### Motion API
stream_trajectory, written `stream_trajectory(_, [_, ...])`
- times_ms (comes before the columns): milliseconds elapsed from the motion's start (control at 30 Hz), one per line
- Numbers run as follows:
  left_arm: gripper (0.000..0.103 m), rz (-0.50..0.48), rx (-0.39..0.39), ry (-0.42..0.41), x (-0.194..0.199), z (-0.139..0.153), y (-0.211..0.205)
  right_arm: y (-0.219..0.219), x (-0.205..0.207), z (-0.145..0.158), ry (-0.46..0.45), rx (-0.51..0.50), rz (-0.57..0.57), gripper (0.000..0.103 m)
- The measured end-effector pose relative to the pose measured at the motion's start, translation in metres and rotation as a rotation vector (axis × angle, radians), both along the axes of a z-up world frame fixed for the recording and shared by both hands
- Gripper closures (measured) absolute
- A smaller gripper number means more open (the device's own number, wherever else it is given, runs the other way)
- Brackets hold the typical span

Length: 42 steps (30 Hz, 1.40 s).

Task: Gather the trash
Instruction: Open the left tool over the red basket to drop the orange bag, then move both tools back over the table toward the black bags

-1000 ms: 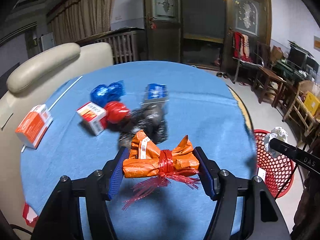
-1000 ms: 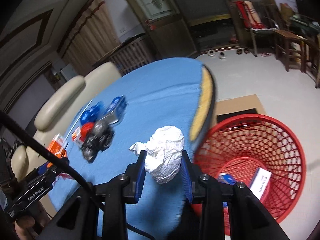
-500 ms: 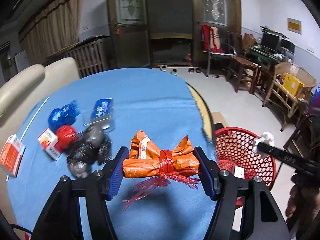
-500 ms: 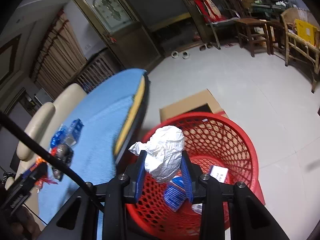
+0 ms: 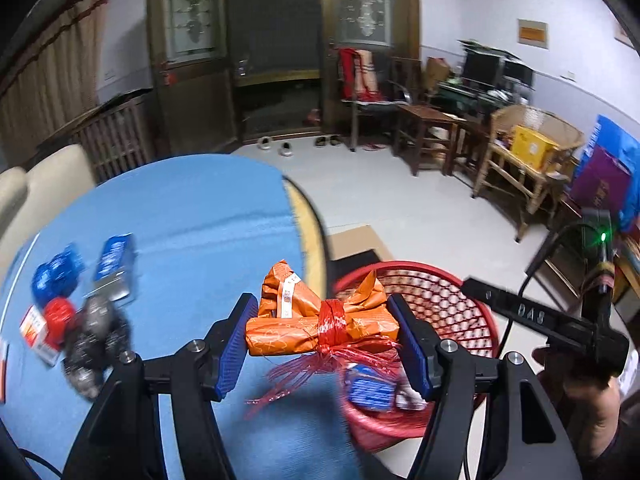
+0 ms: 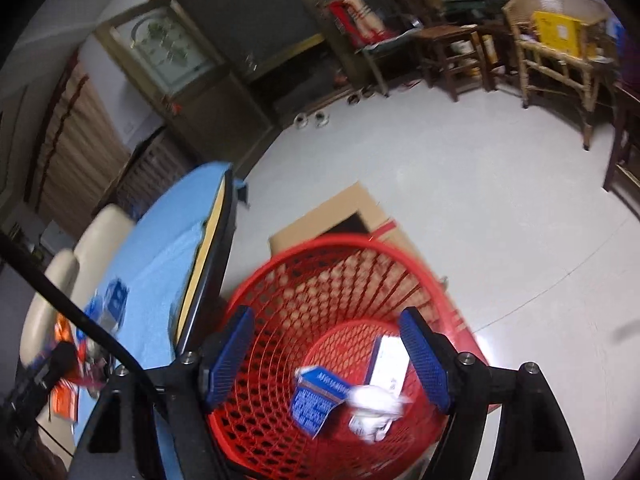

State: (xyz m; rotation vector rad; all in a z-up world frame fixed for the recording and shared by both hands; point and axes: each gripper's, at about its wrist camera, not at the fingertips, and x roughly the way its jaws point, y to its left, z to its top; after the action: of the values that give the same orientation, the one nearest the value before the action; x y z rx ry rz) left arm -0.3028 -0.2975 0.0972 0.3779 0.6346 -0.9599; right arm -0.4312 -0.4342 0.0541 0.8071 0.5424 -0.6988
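Currently we hold the left tongs [image 5: 324,344] clamped on the orange wrapper bundle [image 5: 320,316], one blue pad at each end, so the red ribbon tie hangs free in the middle. Gripping it lengthwise appears to keep the crumpled package from slipping. Beyond and to the right of these tongs sits the red basket [image 5: 460,308] on the floor, just past the edge of the blue tabletop [image 5: 180,220]; the bundle hangs roughly over that edge.

Our right tongs [image 6: 326,354] stand wide open and hold nothing, poised directly above the red basket [image 6: 320,272]. Below and between the pads lies the white crumpled paper [image 6: 374,404], blurred, beside a blue packet [image 6: 318,398] and a white box [image 6: 386,364] at the bottom.

To the left of the left tongs, more trash waits on the tabletop: blue wrappers [image 5: 56,276], a red ball [image 5: 59,316], a dark crumpled bag [image 5: 94,344]. We judge the orange bundle needs carrying farther right before release.
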Motion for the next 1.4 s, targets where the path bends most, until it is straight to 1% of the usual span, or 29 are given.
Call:
stream_trajectory(100, [0.035,-0.057,0.008,0.012,-0.01,-0.003,-0.016,-0.009,-0.017,0.006,-0.032,-0.006,-0.069,0.024])
stream_trajectory(200, [0.033,-0.113,0.036,0.02,-0.02,-0.006,-0.037,-0.018,-0.027,0.011,-0.049,-0.005,-0.109,0.024])
stream_trajectory(233, [0.028,-0.13,0.053,0.024,-0.022,-0.007,-0.045,-0.02,-0.03,0.013,-0.053,-0.006,-0.119,0.024])
stream_trajectory(300, [0.023,-0.152,0.092,0.03,-0.024,-0.01,-0.06,-0.022,-0.035,0.016,-0.059,-0.01,-0.136,0.024])
stream_trajectory(400, [0.023,-0.142,0.125,0.039,-0.022,-0.011,-0.068,-0.022,-0.041,0.02,-0.066,-0.013,-0.148,0.024])
stream_trajectory(567, [0.022,-0.106,0.083,0.055,-0.011,-0.002,-0.048,-0.023,-0.046,0.028,-0.071,-0.028,-0.155,0.024])
stream_trajectory(667, [0.022,-0.05,0.052,0.061,0.0,0.004,-0.025,-0.019,-0.042,0.033,-0.077,-0.032,-0.141,0.024])
stream_trajectory(767, [0.022,0.026,0.016,0.093,0.015,0.006,0.004,-0.009,-0.031,0.039,-0.079,-0.043,-0.101,0.024])
stream_trajectory(833, [0.022,0.074,0.012,0.107,0.023,0.002,0.022,-0.002,-0.023,0.043,-0.079,-0.049,-0.072,0.024])
stream_trajectory(933, [0.022,0.199,0.024,0.131,0.039,-0.011,0.063,0.013,-0.008,0.047,-0.079,-0.051,-0.014,0.024])
stream_trajectory(1000, [0.022,0.272,0.016,0.157,0.048,-0.021,0.093,0.022,0.002,0.046,-0.073,-0.05,0.023,0.024])
stream_trajectory(1100, [0.022,0.398,0.001,0.196,0.063,-0.033,0.138,0.041,0.022,0.044,-0.055,-0.043,0.104,0.024])
stream_trajectory(1233, [0.022,0.551,-0.009,0.247,0.08,-0.05,0.183,0.073,0.053,0.036,-0.027,-0.036,0.222,0.024])
stream_trajectory(1300, [0.022,0.595,-0.032,0.26,0.085,-0.052,0.197,0.085,0.066,0.031,-0.002,-0.028,0.272,0.024])
stream_trajectory(1400, [0.022,0.633,-0.078,0.272,0.086,-0.048,0.216,0.109,0.089,0.031,0.035,-0.031,0.352,0.024])
